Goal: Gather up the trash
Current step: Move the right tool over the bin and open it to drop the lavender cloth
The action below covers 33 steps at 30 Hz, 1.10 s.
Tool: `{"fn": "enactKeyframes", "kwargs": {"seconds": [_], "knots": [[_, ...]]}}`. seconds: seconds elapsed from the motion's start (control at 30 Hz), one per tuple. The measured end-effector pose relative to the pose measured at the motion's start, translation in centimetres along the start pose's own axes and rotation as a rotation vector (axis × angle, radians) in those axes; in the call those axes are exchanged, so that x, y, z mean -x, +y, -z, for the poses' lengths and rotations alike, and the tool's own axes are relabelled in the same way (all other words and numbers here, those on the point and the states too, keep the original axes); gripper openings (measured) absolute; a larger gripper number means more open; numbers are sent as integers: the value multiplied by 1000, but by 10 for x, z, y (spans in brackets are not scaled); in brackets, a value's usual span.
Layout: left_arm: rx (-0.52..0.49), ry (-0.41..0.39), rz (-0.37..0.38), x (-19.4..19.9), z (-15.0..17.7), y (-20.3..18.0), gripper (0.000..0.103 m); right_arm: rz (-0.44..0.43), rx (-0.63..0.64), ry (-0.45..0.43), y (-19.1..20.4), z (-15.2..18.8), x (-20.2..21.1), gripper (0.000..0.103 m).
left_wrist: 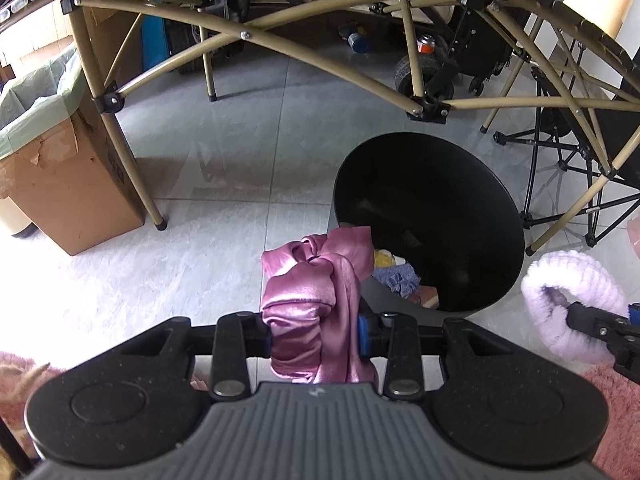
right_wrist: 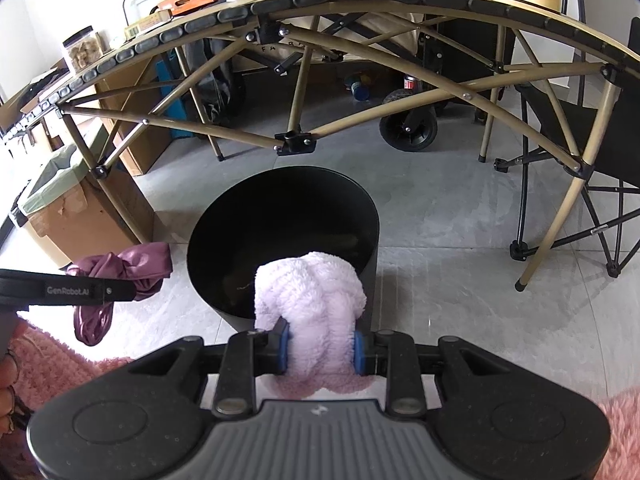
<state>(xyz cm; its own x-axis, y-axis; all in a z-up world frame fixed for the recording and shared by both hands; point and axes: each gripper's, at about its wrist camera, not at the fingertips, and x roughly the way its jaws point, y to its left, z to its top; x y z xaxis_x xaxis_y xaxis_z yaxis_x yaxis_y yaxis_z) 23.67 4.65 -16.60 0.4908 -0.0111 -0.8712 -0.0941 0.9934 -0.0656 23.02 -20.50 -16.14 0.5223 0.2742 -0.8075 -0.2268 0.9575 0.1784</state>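
Observation:
My left gripper [left_wrist: 316, 336] is shut on a crumpled pink satin cloth [left_wrist: 312, 300], held just left of the black round bin [left_wrist: 472, 292]. The same pink satin cloth [right_wrist: 120, 280] shows at the left of the right wrist view, pinched by the left gripper's black finger. My right gripper [right_wrist: 322, 346] is shut on a fluffy pale lilac cloth [right_wrist: 312, 300], held over the near rim of the black bin [right_wrist: 372, 240]. That lilac cloth [left_wrist: 572, 284] also appears at the right edge of the left wrist view. Inside the bin lie yellow, blue and tan scraps [left_wrist: 400, 272].
A folding table frame [right_wrist: 296, 140] of tan tubes arches over the grey tile floor behind the bin. A cardboard box with a green liner [left_wrist: 60, 152] stands at the left. A black folding chair [right_wrist: 592, 200] is at the right. Pink shaggy rug [right_wrist: 52, 360] lies underneath.

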Motion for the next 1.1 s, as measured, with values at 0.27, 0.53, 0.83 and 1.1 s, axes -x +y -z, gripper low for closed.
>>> {"fn": "enactKeyframes", "kwargs": {"seconds": [0.27,0.53,0.83,1.1], "knots": [[30,18,0,-5,-4,9,36,2,32,5,9,-13,-15,28],[54,20,-8,-7,-6,17,36,-10,53,5,19,-29,-34,28],[76,38,-13,-13,-9,25,36,-20,61,24,30,-44,-57,28],[92,69,-22,-23,-12,29,36,-23,65,52,36,-55,-81,28]]}}
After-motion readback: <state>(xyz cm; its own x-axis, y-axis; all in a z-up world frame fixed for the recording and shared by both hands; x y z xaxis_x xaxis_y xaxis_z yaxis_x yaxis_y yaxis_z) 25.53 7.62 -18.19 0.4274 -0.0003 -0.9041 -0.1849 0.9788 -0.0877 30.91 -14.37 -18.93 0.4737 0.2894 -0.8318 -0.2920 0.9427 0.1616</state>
